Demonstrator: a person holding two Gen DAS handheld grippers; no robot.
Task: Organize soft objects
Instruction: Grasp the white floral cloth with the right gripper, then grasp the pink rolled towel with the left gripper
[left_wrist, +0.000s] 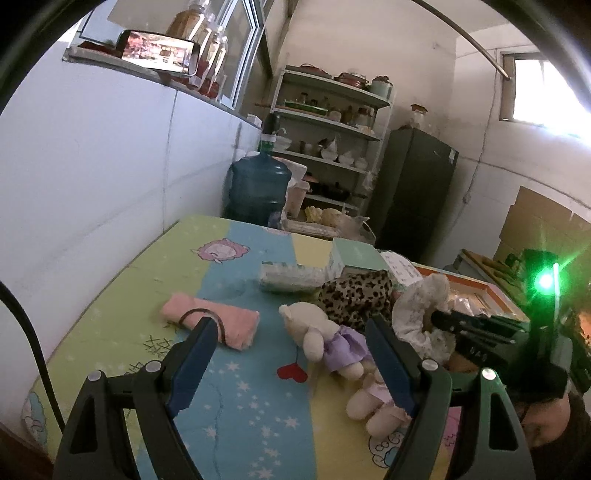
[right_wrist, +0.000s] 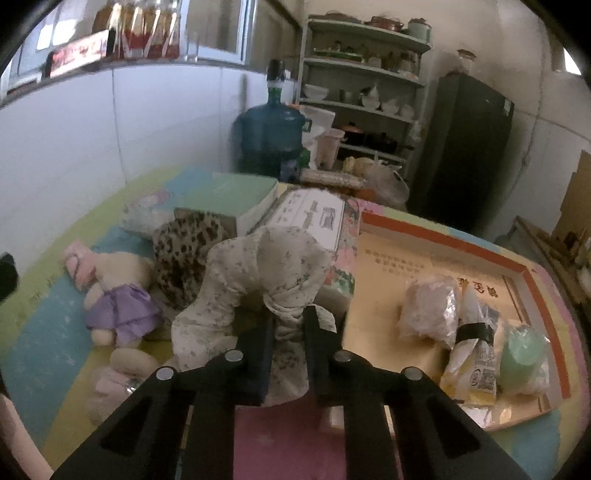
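My right gripper is shut on a white floral cloth and holds it bunched up above the table; it also shows in the left wrist view. My left gripper is open and empty above the table. A plush bunny in a purple dress lies between its fingers' line of sight, also in the right wrist view. A leopard-print cloth lies behind the bunny. A rolled pink towel with a dark hair tie lies at the left.
An orange-rimmed shallow box at the right holds several bagged soft items. A green box and a printed carton stand behind the cloths. A tissue pack lies mid-table. A water jug and shelves stand beyond.
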